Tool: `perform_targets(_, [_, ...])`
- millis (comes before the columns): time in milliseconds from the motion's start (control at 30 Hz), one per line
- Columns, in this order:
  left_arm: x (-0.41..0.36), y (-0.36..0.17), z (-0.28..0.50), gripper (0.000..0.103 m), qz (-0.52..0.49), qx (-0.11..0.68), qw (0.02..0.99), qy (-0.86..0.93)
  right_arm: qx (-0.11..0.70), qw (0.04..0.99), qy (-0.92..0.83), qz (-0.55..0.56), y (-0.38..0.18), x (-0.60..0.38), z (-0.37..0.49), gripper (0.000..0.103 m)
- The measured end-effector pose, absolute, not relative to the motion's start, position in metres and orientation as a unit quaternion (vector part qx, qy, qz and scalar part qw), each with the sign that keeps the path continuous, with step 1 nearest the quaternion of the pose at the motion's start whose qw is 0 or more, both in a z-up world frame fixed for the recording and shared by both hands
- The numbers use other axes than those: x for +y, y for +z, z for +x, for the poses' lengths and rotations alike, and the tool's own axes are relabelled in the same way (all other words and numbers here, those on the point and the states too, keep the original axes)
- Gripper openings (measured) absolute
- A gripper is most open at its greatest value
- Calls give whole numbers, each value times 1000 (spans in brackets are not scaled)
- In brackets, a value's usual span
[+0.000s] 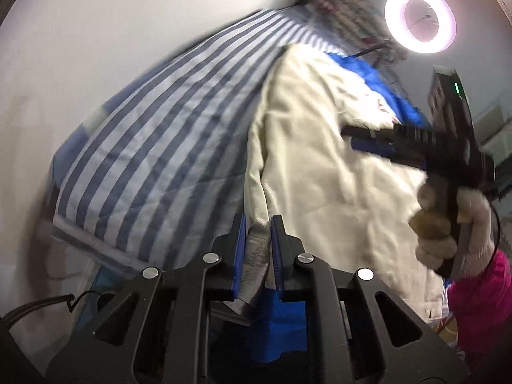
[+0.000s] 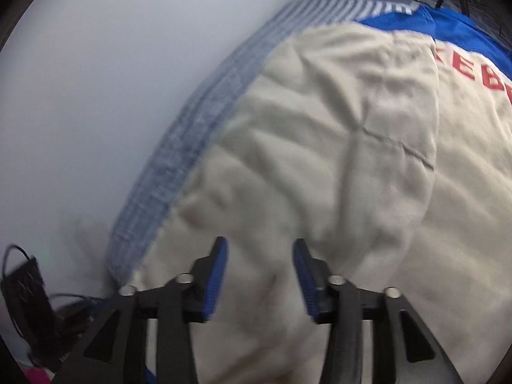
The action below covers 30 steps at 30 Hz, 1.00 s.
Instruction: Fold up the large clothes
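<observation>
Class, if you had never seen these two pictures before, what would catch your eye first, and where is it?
The cream garment sprawled over the striped sheet, its hem pinched in the left gripper. Next the glowing ring light at top right, then the right gripper open above the cloth.

Cream jacket (image 1: 320,160): matt woven cloth, creased, with a blue fabric panel. Striped bedsheet (image 1: 153,147): soft matt cotton-like cloth. Left gripper (image 1: 258,240): matt black plastic frame, bright metal pins, ribbed blue pads (image 1: 239,256). Glove (image 1: 473,224): white knit.
</observation>
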<state>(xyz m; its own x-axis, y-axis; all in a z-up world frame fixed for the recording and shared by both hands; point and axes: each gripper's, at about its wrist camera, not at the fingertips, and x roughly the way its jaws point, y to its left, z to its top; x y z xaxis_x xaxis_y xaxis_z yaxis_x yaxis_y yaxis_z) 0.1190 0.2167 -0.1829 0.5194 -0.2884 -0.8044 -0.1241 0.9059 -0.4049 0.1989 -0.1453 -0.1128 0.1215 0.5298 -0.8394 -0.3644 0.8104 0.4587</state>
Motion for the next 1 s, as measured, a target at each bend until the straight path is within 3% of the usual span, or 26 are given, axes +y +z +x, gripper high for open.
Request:
perform_targets(33, [214,-179,118,14,-210,484,848,-54,577,754,305,69,-98,-139,201,73])
perform_targets(67, [211,-175,117,14,-209,479,850,-61,571,758,309,65,-90,-133,203,74])
perform_targets(233, [199,-165,118,13,-197,471,857,-75,587,748,308,37,-76,-88,225,73])
perform_targets(467, [190,-162,119,13,-172,471,862,-79,630,730,262,-38,-103,-25,227,72])
perform_targets(500, [187,-163,120,13,-170,472,862,-78,635,728,253,-48,-108,-20,227,68])
perform_targets(633, [181,-164,123,13,-154,474,864,-75,652,722,220,-69,-126,-14,228,25])
perform_targets(733, [175,-161,123,13,-154,472,864,-81,652,724,221,-38,-127,-28,231,5])
perform_targets(1000, [127,-140,115,13,-107,454,876,-121,604,741,268,119,-87,-121,224,1])
